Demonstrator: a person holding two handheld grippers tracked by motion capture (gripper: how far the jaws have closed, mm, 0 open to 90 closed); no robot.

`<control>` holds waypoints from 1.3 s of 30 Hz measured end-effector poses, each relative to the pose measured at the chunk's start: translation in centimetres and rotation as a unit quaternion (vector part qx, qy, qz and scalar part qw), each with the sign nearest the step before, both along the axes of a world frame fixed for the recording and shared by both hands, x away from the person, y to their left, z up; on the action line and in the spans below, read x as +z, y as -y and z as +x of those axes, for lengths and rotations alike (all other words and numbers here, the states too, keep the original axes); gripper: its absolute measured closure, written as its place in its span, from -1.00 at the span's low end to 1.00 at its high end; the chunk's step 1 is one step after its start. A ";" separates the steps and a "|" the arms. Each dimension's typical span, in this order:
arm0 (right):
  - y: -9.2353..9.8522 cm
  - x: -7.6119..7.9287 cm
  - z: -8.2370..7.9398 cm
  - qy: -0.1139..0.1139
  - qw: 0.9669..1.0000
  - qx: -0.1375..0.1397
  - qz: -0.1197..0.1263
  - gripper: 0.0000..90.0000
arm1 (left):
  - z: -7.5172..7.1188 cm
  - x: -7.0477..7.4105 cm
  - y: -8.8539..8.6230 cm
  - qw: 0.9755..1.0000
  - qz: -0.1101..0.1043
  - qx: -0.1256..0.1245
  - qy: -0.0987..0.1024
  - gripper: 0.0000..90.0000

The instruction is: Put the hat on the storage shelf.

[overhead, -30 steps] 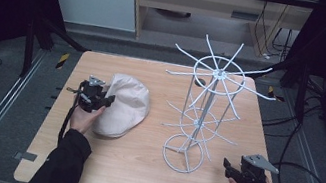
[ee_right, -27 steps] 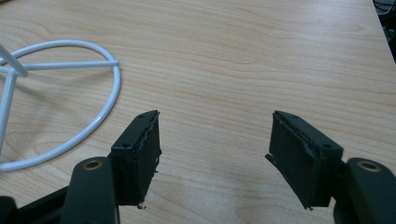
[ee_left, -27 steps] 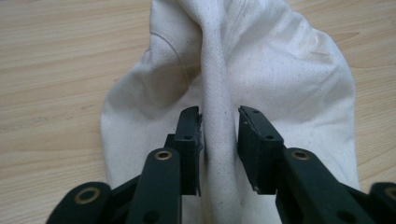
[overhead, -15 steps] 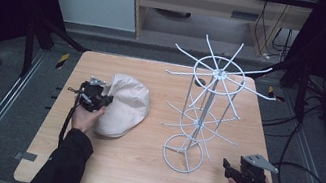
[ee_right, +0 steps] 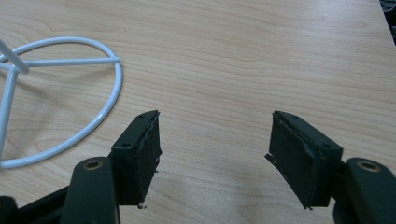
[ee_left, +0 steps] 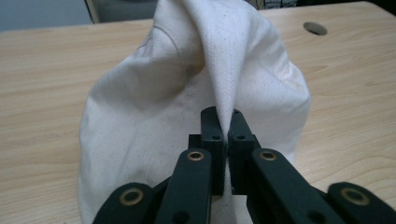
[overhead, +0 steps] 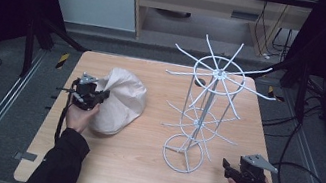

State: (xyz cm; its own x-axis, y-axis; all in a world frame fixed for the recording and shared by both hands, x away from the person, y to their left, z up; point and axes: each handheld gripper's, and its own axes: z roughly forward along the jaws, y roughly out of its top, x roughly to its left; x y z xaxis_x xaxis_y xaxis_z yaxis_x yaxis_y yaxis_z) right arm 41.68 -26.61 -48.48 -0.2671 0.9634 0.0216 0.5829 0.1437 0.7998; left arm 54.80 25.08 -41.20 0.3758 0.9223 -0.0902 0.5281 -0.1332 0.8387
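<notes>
Already a fold of the cream cloth cap (ee_left: pixel 196 121) is pinched by the left gripper (ee_left: pixel 223 135), its jaws just closed, beside the white wire rack (overhead: pixel 202 114); hanging remains. Right gripper (ee_right: pixel 215 154) is held open, empty.

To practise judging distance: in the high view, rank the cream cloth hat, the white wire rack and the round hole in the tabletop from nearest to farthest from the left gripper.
1. Cream cloth hat: pinched in the left gripper.
2. White wire rack: mid-table, to its right.
3. Round hole: behind the rack, near the far edge.
</notes>
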 end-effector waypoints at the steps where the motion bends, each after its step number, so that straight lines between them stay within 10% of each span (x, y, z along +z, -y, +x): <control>1: 0.0 0.0 0.0 0.000 1.000 0.000 0.002 -0.25 | -0.2 0.2 -0.1 1.000 -0.003 -0.001 0.005 0.96; 20: -0.2 0.1 -0.1 0.008 1.000 0.003 0.000 -0.24 | -5.5 4.0 -1.7 0.995 -0.045 -0.028 0.083 0.96; 39: -0.1 0.4 -0.4 0.017 1.000 0.007 0.000 -0.24 | -9.2 7.4 -1.8 0.981 -0.099 -0.047 0.161 0.96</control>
State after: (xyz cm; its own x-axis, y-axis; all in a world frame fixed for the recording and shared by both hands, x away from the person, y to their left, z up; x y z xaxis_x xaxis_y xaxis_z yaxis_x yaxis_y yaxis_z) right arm 41.26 -26.52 -48.10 -0.2806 0.9597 0.0127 0.5536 0.1510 0.8190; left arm 45.56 26.91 -33.84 0.4964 0.8587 -0.1272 0.2258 0.0138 0.9741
